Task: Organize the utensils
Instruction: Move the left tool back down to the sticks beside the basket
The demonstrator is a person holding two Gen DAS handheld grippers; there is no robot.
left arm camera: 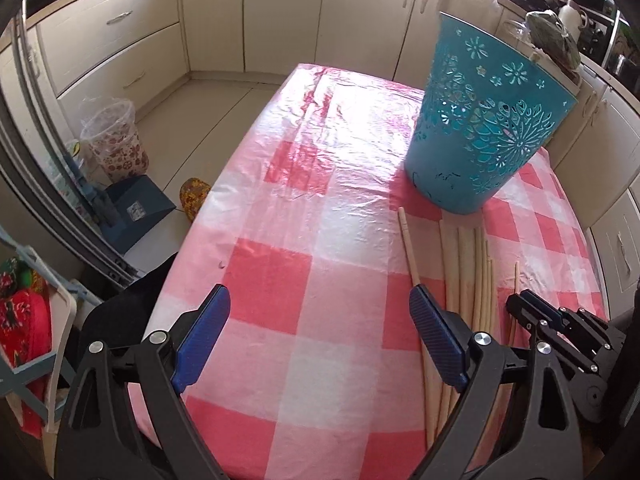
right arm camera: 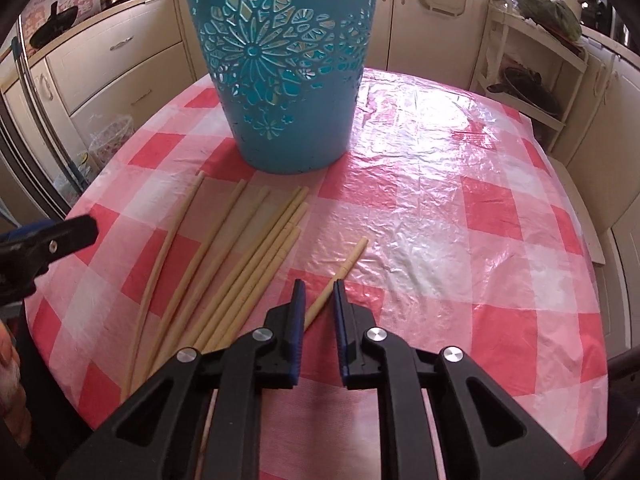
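A table (right arm camera: 460, 208) under a pink-and-white checked plastic cloth is filling most of both views, with cream kitchen cabinets (left arm camera: 120, 40) standing around it on the far side. A teal bucket (right arm camera: 284, 72) with cut-out flower patterns is standing upright on the far part of the table. Just near of the bucket, a bundle of pale wooden sticks (right arm camera: 240, 264) is lying flat on the cloth, fanning out slightly, their far ends close to the bucket's base but not touching it. One single stick (right arm camera: 344, 268) is lying apart, to the right of the bundle, angled toward the far right.

The left gripper (left arm camera: 320, 312) is hovering over bare cloth to the left of the sticks, its blue-padded jaws spread wide with nothing between them. The right gripper (right arm camera: 320, 292) is pointing down at the near end of the single stick, its jaws drawn narrow around it; whether the pads are actually pressing on the stick cannot be told.
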